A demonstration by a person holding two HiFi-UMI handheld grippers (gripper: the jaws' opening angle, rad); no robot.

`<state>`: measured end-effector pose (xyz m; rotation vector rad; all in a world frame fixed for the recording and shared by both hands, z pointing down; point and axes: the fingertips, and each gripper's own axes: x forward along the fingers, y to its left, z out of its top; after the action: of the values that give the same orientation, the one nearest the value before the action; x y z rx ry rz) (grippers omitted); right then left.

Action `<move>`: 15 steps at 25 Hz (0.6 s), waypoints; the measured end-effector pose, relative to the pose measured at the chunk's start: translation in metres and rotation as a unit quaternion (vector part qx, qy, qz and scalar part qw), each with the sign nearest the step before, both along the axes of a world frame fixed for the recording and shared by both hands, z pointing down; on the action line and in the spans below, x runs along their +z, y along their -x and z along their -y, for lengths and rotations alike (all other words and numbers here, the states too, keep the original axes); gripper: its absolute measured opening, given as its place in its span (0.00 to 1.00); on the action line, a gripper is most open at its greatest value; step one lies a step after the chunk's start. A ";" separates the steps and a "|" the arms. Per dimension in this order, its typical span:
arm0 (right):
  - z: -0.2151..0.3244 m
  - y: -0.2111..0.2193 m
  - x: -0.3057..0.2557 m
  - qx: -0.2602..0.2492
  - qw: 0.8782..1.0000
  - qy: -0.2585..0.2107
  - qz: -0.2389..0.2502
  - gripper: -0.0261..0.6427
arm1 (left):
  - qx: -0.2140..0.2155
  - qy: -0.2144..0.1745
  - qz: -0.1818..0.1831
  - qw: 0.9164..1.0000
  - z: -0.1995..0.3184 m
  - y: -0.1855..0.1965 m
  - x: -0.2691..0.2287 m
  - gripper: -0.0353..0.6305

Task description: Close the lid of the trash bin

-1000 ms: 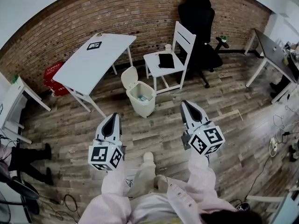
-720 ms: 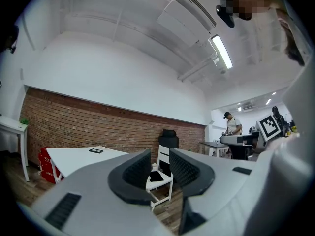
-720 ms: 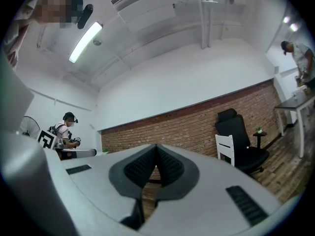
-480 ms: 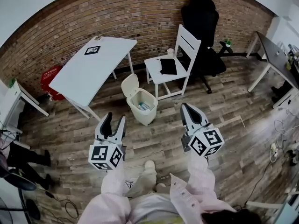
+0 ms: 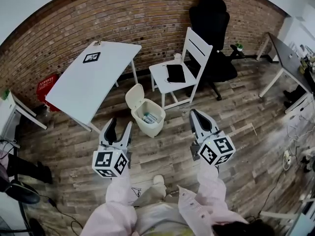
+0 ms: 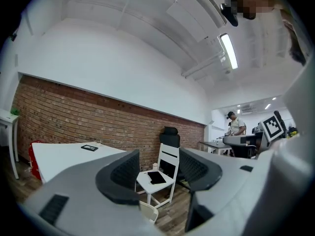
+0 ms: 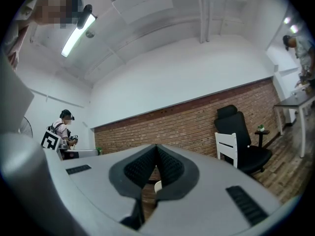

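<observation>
1. While my left gripper [image 5: 119, 124] is opening its jaws, wide with nothing between them, my right gripper [image 5: 195, 114] has its jaws pressed together, empty.
2. Ahead of both I see the trash bin [image 5: 152, 127] on the floor, its lid [image 5: 134, 96] standing up, near the white chair [image 5: 173, 77].

An office – brick wall [image 5: 123, 14], white table [image 5: 86, 80], desk chair [image 5: 212, 31].

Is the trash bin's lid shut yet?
Open: the lid stands upright behind the trash bin's rim, and its contents show inside.
</observation>
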<state>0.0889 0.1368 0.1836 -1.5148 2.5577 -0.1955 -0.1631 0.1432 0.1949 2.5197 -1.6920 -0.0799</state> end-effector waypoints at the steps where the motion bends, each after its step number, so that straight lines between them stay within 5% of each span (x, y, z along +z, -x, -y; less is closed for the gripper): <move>1: 0.005 0.002 0.000 0.002 1.000 0.000 0.000 0.04 | 0.002 0.001 0.000 1.000 0.006 0.002 0.000 0.42; 15: 0.047 0.025 0.007 0.008 1.000 0.019 -0.011 0.04 | 0.021 0.025 -0.003 0.999 0.057 0.020 0.014 0.42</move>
<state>0.0639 0.0902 0.1911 -1.5599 2.5719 -0.2278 -0.1835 0.0864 0.2094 2.5149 -1.6171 -0.0429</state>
